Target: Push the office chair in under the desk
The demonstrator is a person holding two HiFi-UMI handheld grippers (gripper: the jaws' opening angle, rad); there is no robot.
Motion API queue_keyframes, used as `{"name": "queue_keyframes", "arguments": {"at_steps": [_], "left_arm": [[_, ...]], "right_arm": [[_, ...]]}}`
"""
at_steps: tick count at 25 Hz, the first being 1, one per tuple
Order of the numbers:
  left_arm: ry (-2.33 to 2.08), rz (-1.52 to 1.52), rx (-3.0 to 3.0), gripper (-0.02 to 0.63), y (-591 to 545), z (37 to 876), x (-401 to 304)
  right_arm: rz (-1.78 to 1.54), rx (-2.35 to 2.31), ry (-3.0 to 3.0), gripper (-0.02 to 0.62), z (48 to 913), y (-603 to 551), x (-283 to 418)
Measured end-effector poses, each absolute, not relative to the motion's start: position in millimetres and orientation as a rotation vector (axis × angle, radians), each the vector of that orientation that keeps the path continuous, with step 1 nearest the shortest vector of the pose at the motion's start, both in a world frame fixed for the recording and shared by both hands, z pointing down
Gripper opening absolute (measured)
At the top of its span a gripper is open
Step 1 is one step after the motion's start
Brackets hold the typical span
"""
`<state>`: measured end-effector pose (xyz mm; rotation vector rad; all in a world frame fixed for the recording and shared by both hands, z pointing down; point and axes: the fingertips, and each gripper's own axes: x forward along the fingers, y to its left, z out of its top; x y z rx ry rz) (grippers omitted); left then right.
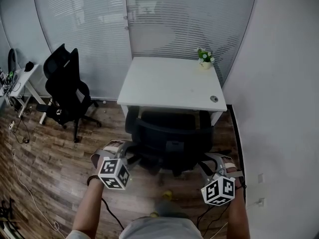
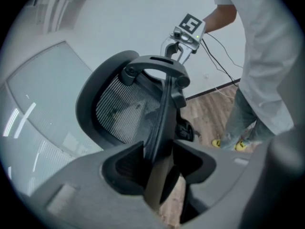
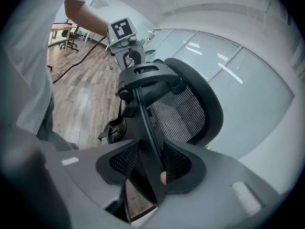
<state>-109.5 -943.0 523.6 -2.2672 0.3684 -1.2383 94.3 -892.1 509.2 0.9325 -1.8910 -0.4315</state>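
The black mesh office chair (image 1: 172, 136) stands tucked against the white desk (image 1: 169, 83), its seat under the top and its backrest towards me. My left gripper (image 1: 125, 151) is at the backrest's left edge. In the left gripper view the backrest rim (image 2: 159, 123) runs between the jaws of that gripper (image 2: 159, 162) with a gap beside it, so it is open. My right gripper (image 1: 207, 162) is at the right edge. In the right gripper view the pads of that gripper (image 3: 150, 168) are shut on the rim (image 3: 145, 128).
A second black chair (image 1: 67, 91) stands at the left by a frosted glass partition (image 1: 89, 29). A small potted plant (image 1: 205, 59) sits on the desk's far right corner. A white wall (image 1: 279, 108) runs close on the right. Cables (image 1: 20, 173) trail over the wood floor.
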Motion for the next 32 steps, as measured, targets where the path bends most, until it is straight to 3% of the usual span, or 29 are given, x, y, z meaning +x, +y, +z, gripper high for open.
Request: {"name": "queue_keyframes", "arguments": {"at_steps": [4,6,13,23,32], "left_arm": [[0.426,-1.219,-2.271,0.207,-943.0,524.5,-109.8],[0.463,-1.209,-2.284,0.267,-940.1,523.7,-109.1],[0.664,-1.063,-2.362,0.282,-916.9,502.2,-113.7],[1.115,-0.647,-2.586,0.175,-863.9,455.5,-146.8],[1.318,-0.431,-2.592,0.066,-817.5,429.6,-175.8]], "right_arm": [[-0.452,1.005,-1.913,0.148,504.0,-889.1,94.0],[-0.471,1.071,-1.933,0.147,492.5,-885.2,94.7],[-0.406,1.256,-2.016,0.146,472.1,-858.7,102.5],[-0.224,1.583,-2.150,0.143,447.5,-798.2,94.8],[-0.089,1.823,-2.178,0.010,434.0,-750.8,99.1]]}}
